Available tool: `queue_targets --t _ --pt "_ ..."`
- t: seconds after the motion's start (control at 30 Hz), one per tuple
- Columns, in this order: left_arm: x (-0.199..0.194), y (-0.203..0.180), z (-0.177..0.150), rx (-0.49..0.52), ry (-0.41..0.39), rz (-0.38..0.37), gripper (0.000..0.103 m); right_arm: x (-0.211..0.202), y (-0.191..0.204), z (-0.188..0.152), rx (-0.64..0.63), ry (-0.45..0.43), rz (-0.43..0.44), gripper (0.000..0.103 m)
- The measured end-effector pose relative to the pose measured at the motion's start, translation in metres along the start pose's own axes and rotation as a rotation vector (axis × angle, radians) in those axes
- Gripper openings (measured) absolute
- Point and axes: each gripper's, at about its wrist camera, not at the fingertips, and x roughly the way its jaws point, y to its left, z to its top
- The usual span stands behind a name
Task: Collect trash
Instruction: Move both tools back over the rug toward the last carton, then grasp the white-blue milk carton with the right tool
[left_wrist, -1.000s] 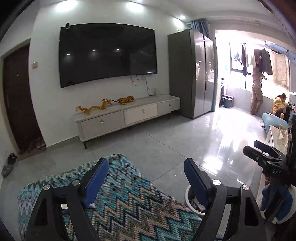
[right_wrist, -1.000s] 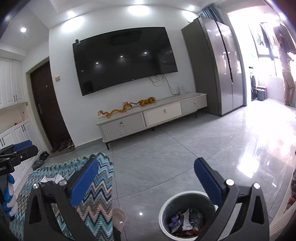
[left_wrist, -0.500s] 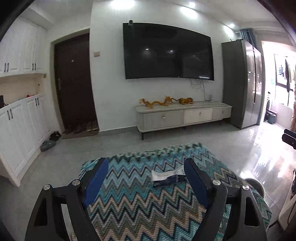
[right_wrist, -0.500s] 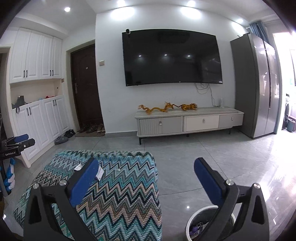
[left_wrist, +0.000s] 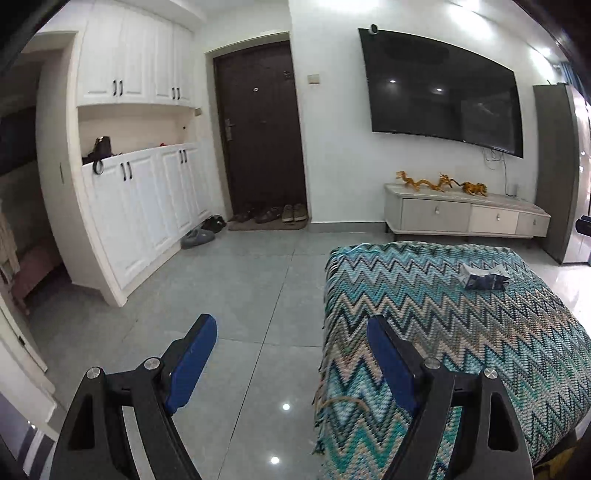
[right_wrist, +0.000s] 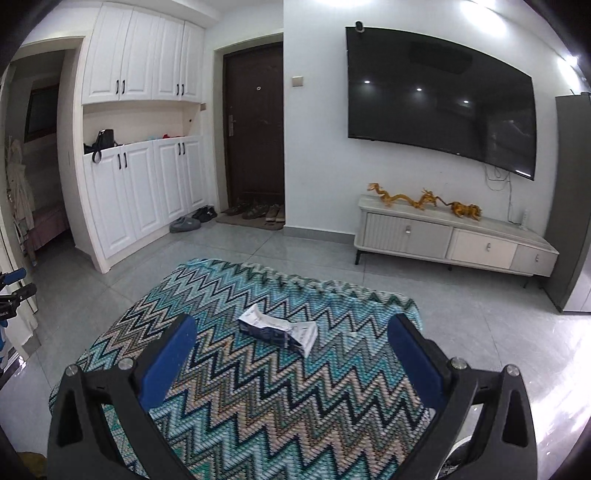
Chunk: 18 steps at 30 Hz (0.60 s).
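Note:
A crumpled blue and white wrapper (right_wrist: 279, 329) lies on a table covered with a zigzag teal cloth (right_wrist: 258, 398). My right gripper (right_wrist: 291, 354) is open and empty, held over the cloth with the wrapper just ahead between its fingers. In the left wrist view the wrapper (left_wrist: 484, 278) lies far to the right on the cloth (left_wrist: 461, 332). My left gripper (left_wrist: 291, 350) is open and empty, held over the floor at the cloth's left edge. The trash bin is out of view.
A white TV cabinet (right_wrist: 454, 240) with golden dragon figures stands under a wall TV (right_wrist: 439, 96). A dark door (right_wrist: 255, 125) with shoes before it and white cupboards (right_wrist: 147, 184) stand to the left. A grey fridge (right_wrist: 569, 206) is at the right.
Both grippers have swung left, away from the trash bin and toward the cloth-covered table. The bin has left both views, and the wrapper now lies in front of the right gripper.

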Motion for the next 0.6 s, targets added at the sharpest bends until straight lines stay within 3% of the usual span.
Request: queue_targets --t 0.13,0.27,0.6 --pt "0.004 0.031 -0.019 -0.075 0.021 0.027 0.083 0.020 0.029 0.008 -0.049 0.034 0.038 0.103" --pt "0.017 0.033 -0.026 -0.100 0.047 0.015 0.083 0.044 0.044 0.008 -0.086 0.078 0.062 0.103" --pt "0.079 -0.050 -0.013 -0.040 0.137 -0.167 0.083 0.116 0.031 -0.007 -0.134 0.216 0.103 0.103"
